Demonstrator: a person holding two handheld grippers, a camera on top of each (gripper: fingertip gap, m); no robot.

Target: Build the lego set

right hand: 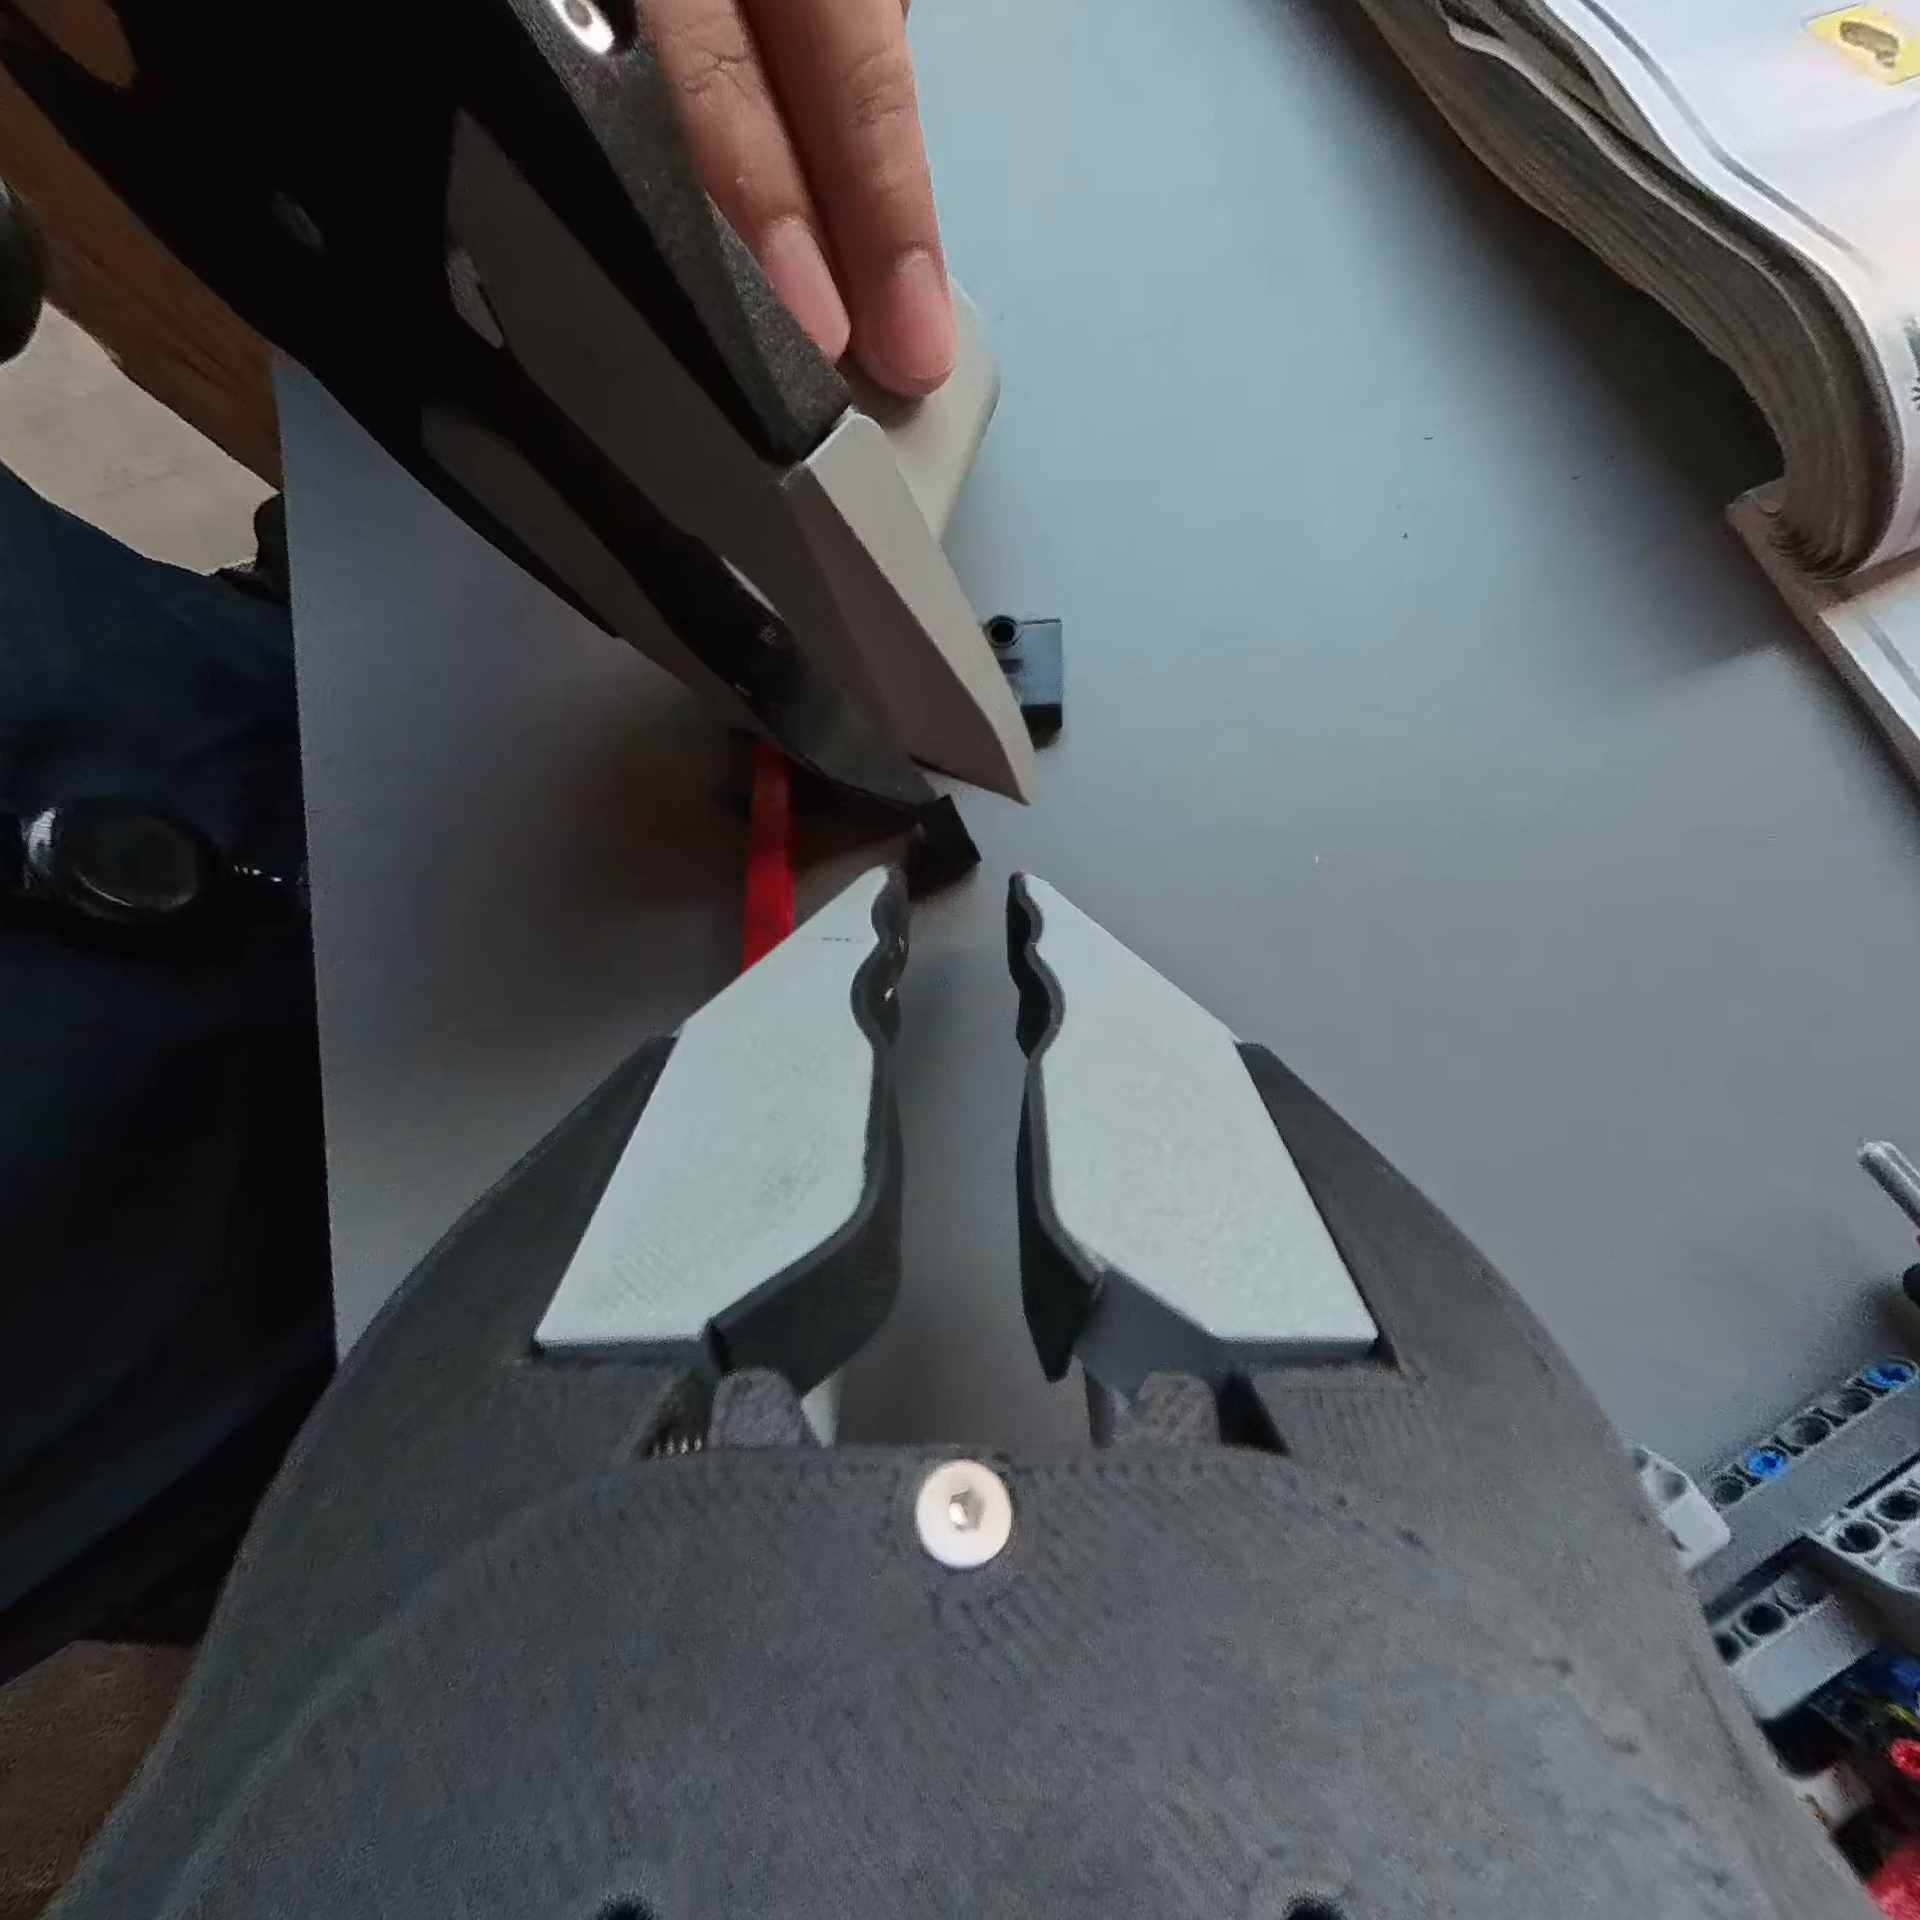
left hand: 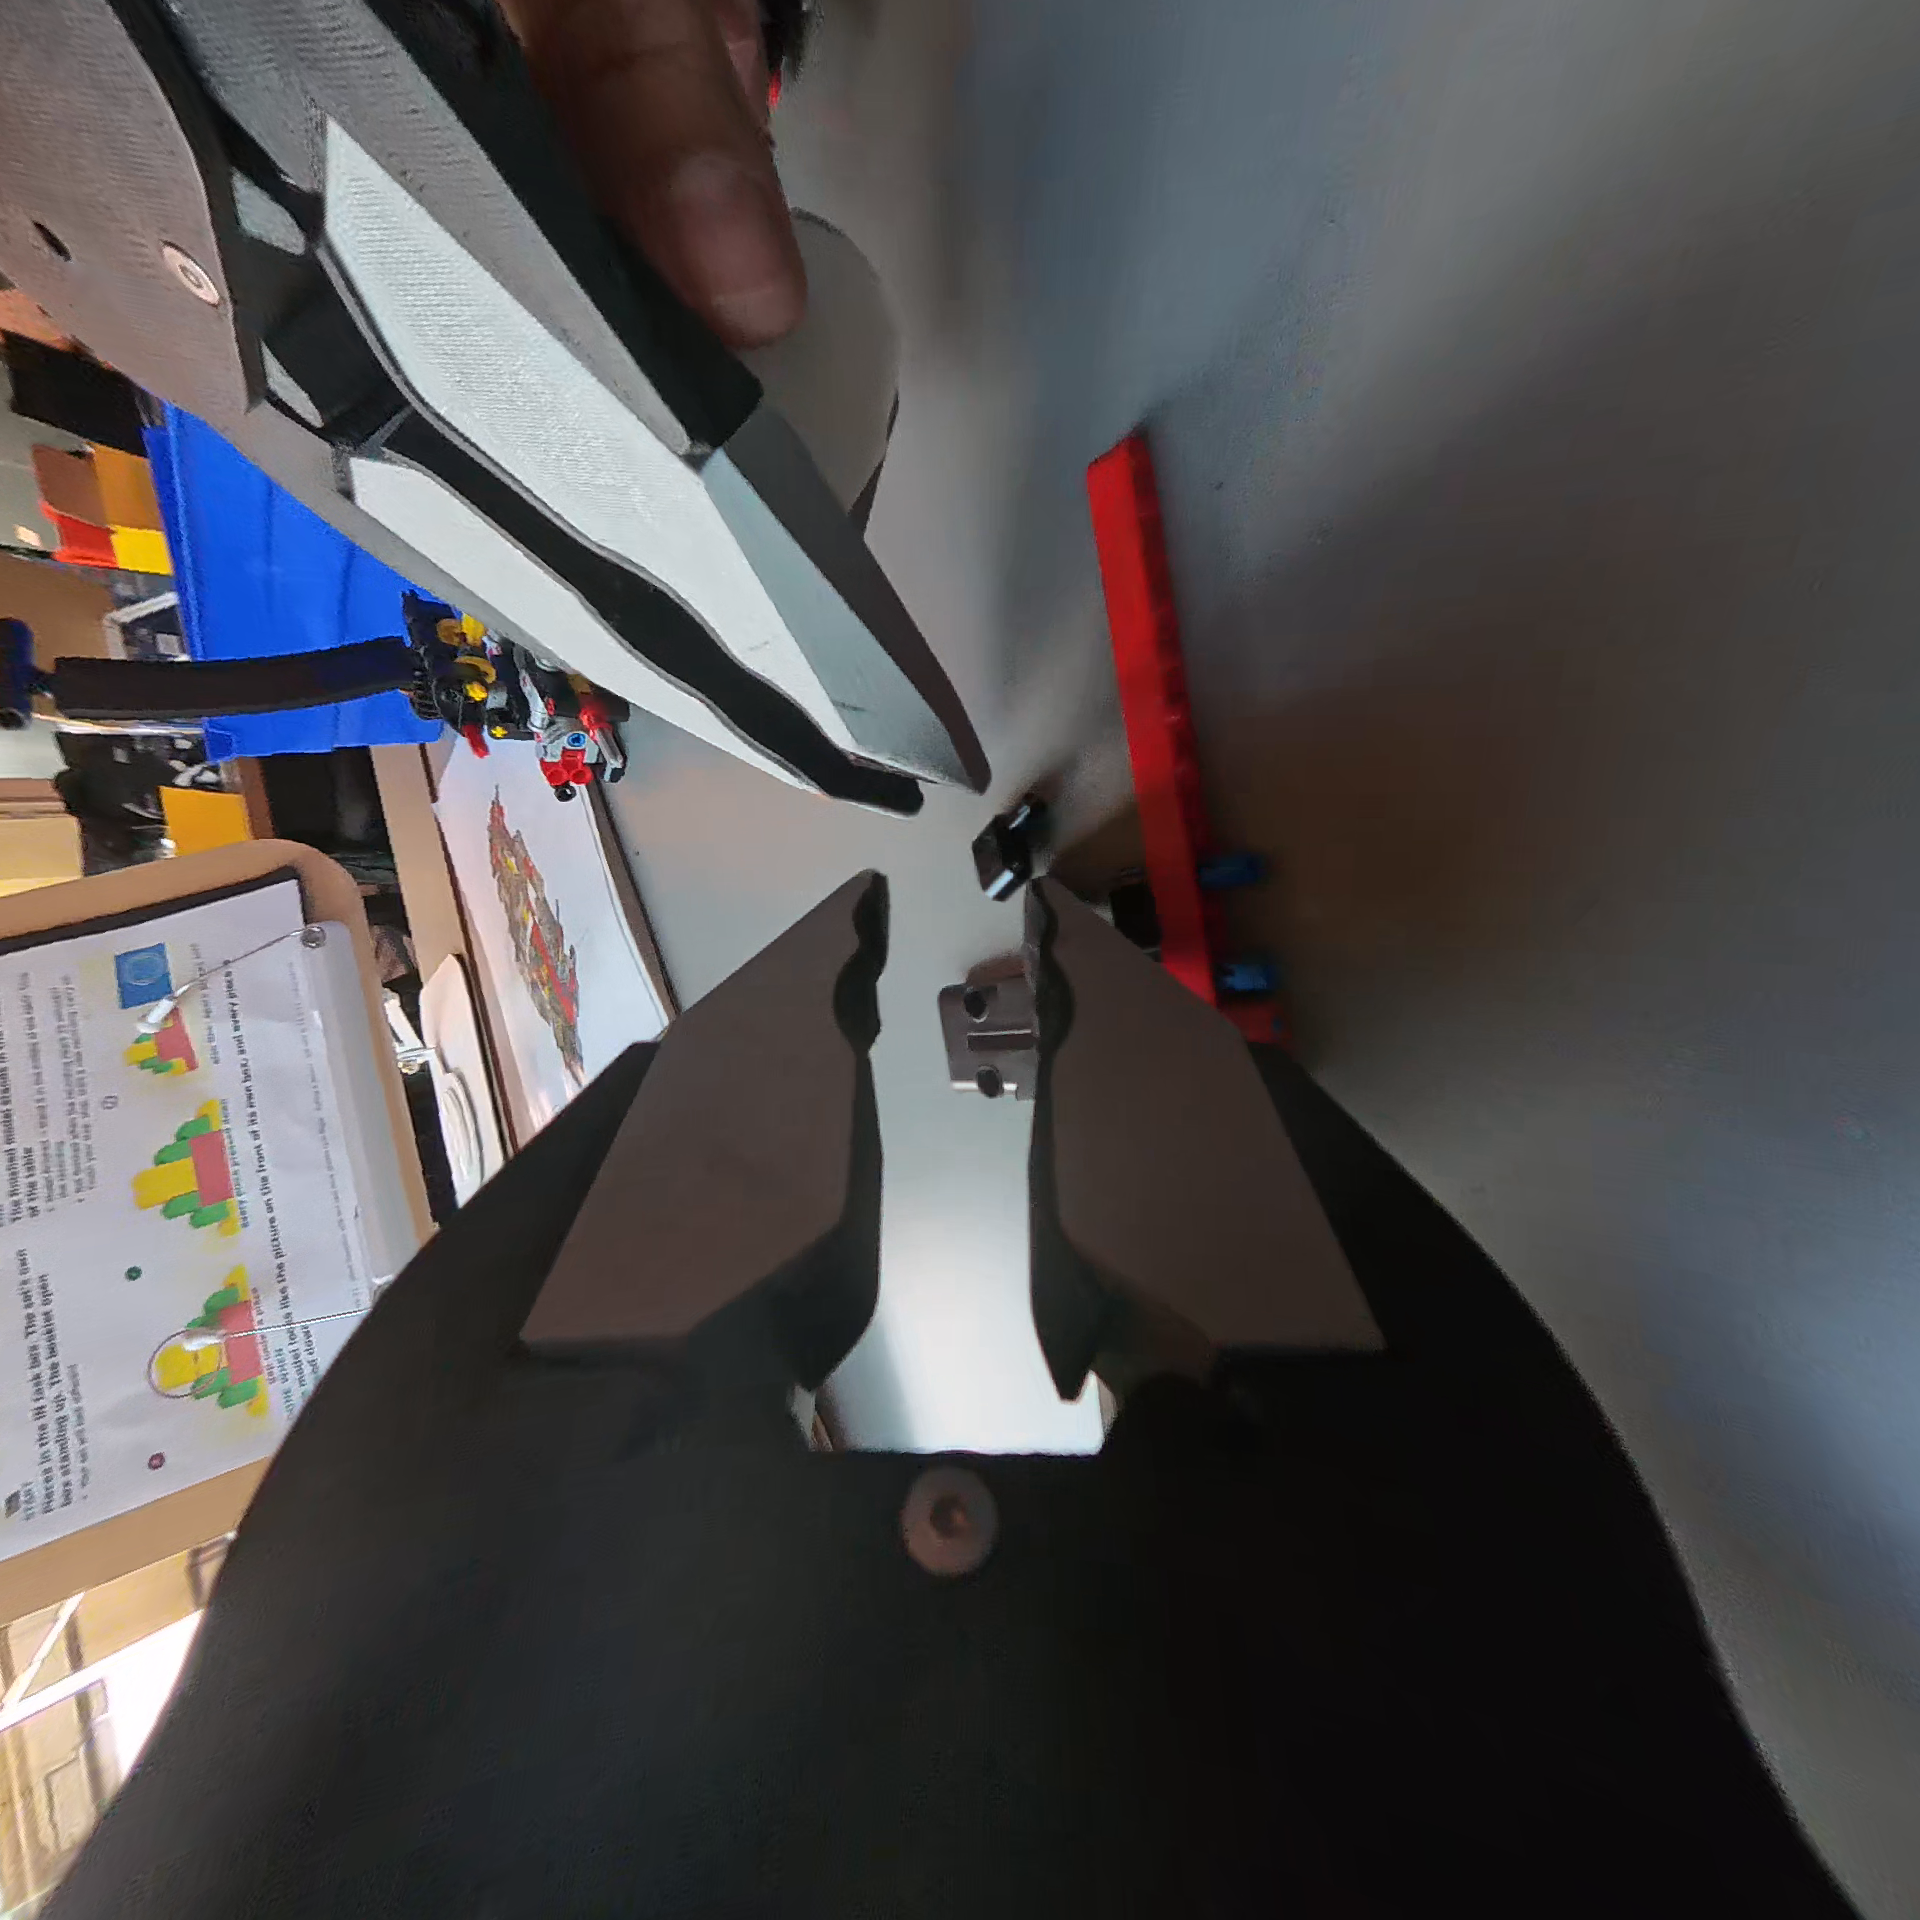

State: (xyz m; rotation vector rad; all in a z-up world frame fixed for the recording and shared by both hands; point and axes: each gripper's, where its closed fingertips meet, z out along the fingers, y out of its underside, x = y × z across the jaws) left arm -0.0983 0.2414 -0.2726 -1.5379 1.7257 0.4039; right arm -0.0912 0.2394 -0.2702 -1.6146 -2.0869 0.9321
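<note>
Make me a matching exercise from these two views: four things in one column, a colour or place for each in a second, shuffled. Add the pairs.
Things:
1. long beam
2. small block
3. grey brick
4. thick booklet

Descriptions:
A. black, just beyond both grippers' tips
B. red, flat on the table
C. at the table's far right edge
D. two round holes in its side, beside a left gripper finger

Pairs: 1-B, 2-A, 3-D, 4-C

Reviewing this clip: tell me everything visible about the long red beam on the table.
The red beam is a long, thin, plastic-looking bar lying flat on the grey table. Two blue pins stick out of one side near one end. The right wrist view shows only a short stretch, the rest hidden behind gripper fingers. No hand-held gripper holds it.
</note>
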